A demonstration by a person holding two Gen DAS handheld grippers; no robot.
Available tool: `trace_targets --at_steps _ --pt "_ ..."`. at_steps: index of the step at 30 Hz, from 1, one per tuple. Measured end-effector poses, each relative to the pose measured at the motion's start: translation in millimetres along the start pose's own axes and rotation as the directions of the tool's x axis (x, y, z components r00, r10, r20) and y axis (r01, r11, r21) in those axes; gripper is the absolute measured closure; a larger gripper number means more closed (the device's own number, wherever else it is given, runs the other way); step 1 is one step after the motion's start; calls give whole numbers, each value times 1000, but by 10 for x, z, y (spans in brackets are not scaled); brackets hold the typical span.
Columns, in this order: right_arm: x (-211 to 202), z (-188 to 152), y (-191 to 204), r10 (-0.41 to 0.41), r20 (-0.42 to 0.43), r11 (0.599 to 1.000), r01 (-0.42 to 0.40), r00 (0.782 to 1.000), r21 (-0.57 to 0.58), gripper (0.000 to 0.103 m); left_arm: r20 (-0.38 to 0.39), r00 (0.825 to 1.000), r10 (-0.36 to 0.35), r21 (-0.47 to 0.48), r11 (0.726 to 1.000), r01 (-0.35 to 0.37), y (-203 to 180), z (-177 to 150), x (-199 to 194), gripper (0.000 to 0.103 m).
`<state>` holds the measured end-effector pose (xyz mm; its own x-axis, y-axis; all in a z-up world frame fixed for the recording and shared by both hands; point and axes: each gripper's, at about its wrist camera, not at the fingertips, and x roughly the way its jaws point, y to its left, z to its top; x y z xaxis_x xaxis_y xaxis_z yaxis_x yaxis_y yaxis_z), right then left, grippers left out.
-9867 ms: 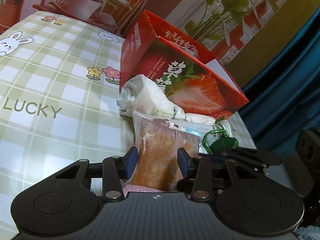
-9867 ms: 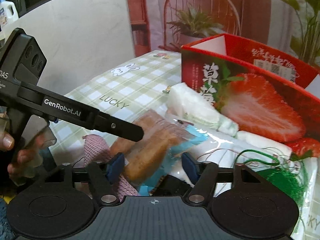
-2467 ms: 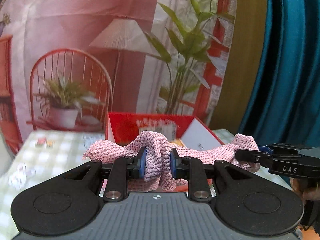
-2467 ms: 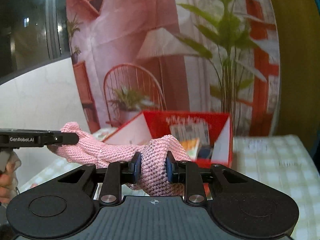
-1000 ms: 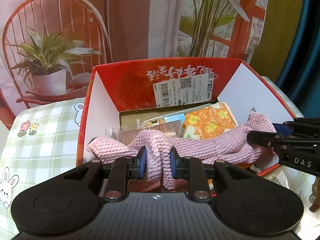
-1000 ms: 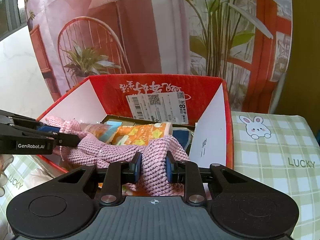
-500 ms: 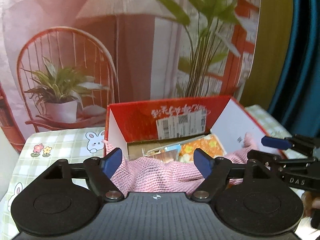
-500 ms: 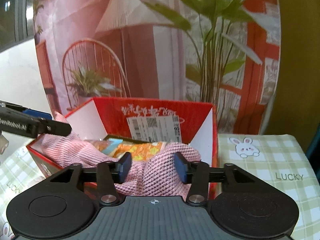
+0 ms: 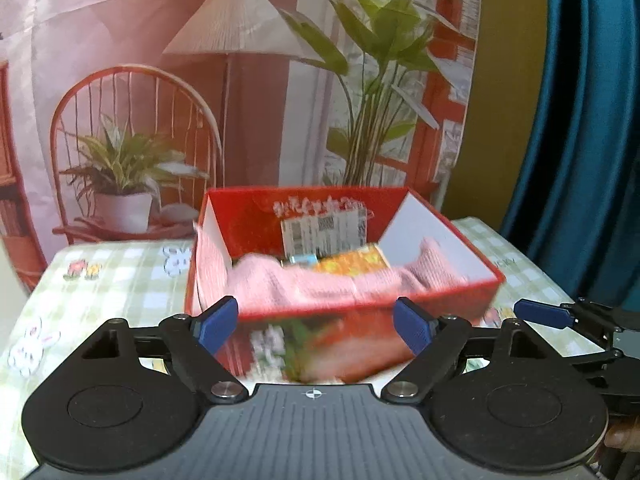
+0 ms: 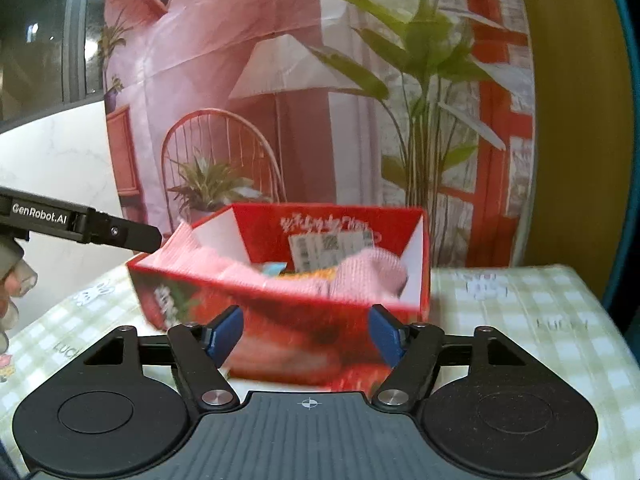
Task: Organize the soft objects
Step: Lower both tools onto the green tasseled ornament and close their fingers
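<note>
From the left wrist view, much of the scene ahead is smeared by motion blur: the strawberry print on the near wall of the red box (image 9: 344,312) is only a wash of red and green, and the box's lower edge is cut off behind the gripper's black body. The left gripper (image 9: 316,322) stands released, its blue-tipped fingers spread wide with nothing between them. Straight ahead of it, beyond the fingertips, the pink knitted cloth (image 9: 304,284) lies slumped inside the box along the near wall, one end draped up over the left corner, the other rising against the white inner wall on the right. Behind the cloth an orange flowered packet (image 9: 352,262) and a bit of blue packaging peek out, mostly covered. Off to the right, the right gripper's (image 9: 560,316) blue tip pokes in, apart from the box. The box sits on a green checked tablecloth (image 9: 120,280).

From the right wrist view the blur is as bad; the box (image 10: 288,320) front is a red smudge. The right gripper (image 10: 306,332) is likewise released, fingers parted and empty, with the box just ahead and partly hidden by them. The cloth (image 10: 368,270) bunches in the box's right corner ahead and thins toward the left corner. The left gripper (image 10: 120,234) reaches in from the left, its tip near the box's left corner; whether they touch I cannot tell. The tablecloth (image 10: 520,320) lettering to the right is unreadable.
</note>
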<state>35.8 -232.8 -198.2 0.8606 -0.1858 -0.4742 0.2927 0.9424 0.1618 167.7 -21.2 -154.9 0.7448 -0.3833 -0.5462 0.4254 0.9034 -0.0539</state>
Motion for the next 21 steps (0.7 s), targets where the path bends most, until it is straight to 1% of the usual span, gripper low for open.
trace_targets --at_steps 2,6,8,11,13,16,21 --pt "-74 -117 22 -2 -12 1000 2 1000 9 35 -15 1000 -5 -16 1000 5 -18 -141 -44 17" --pt "-200 -388 94 -9 -51 1000 8 999 -21 36 -32 999 -5 -63 998 3 -44 -411 -144 17" --pt "-261 -519 128 -7 -61 1000 6 998 -17 36 -32 999 -2 -71 997 0 -76 -538 -198 17" --pt "-280 -678 177 16 -107 1000 -18 994 -15 36 -49 999 -14 -66 998 11 -127 -667 -228 17" --pt "-291 -736 214 19 -118 999 -22 993 -24 37 -52 999 -14 -64 998 10 -153 -750 -243 17" --pt "-323 -795 242 20 -101 999 -23 995 -33 38 -58 998 -18 -60 998 15 -174 -829 -227 17" --pt "-278 -839 216 12 -107 1000 -15 994 -27 40 -59 998 -8 -70 998 4 -145 -871 -187 17"
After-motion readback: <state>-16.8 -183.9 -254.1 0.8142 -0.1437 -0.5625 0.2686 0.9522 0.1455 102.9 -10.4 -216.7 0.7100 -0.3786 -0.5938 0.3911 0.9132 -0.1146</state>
